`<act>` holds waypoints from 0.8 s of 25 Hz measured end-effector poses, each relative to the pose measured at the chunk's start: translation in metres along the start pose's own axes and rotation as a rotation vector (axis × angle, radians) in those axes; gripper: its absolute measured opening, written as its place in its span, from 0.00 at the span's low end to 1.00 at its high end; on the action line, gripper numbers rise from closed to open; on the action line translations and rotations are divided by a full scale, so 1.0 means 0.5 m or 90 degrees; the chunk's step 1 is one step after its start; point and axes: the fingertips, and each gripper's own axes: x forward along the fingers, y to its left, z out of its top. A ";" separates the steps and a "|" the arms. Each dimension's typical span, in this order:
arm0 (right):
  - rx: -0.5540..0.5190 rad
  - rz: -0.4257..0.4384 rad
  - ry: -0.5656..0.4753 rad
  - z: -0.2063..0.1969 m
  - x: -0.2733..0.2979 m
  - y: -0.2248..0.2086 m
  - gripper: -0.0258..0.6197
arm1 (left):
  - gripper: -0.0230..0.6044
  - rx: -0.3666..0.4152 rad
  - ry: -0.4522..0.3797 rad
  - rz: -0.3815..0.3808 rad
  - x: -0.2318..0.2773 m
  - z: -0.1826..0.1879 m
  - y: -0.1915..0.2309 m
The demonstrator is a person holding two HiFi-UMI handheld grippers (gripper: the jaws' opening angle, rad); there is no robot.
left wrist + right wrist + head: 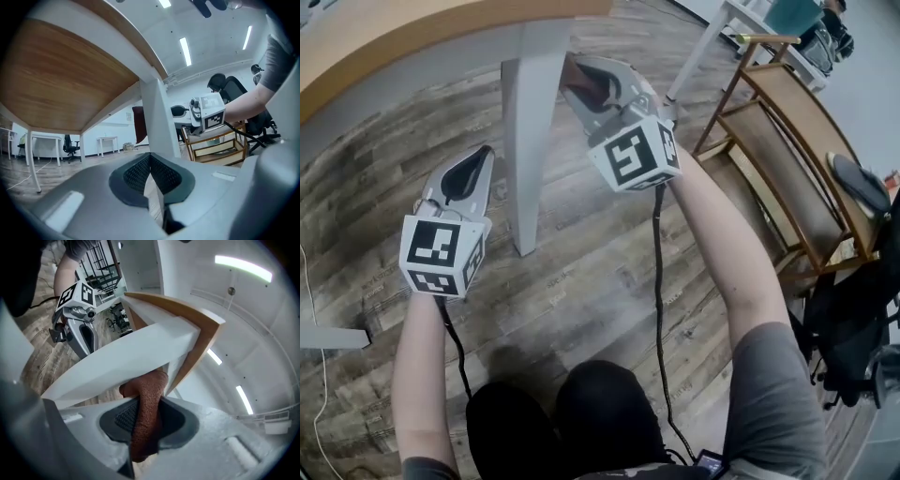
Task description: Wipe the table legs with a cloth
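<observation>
Knees [581, 412] in dark trousers fill the bottom of the head view. The person is crouched low over the wood floor [581, 281], and that's what lets both tools reach in under the worktop [384, 37].

Right hand-held gripper [147, 405] is pinching a rust-red cloth [146, 427]. The wad stands up out of the jaws and sits against the white table leg [117, 364], high up, just below where the leg joins the worktop. That height looks to me like the top of a stroke, wiping from the joint downward.

Left hand-held gripper [150, 158] is pressed together with nothing between its jaws. It hangs near the opposite side of the leg, apart from it and pointing at it. It looks idle, clear of the cloth, maybe ready to steady things.

Wooden rack [787, 159] stands off to the right and plays no part here.
</observation>
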 end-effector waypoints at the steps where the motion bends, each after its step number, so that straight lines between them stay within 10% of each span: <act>1: -0.012 -0.003 -0.006 0.014 0.003 -0.014 0.17 | 0.07 0.003 -0.004 0.001 -0.002 0.012 0.003; 9: -0.048 -0.016 -0.010 0.062 0.005 -0.060 0.17 | 0.07 0.031 -0.039 0.026 -0.022 0.091 0.037; 20: -0.028 0.085 0.040 -0.056 -0.010 0.182 0.17 | 0.07 -0.025 0.048 0.047 -0.075 -0.169 -0.011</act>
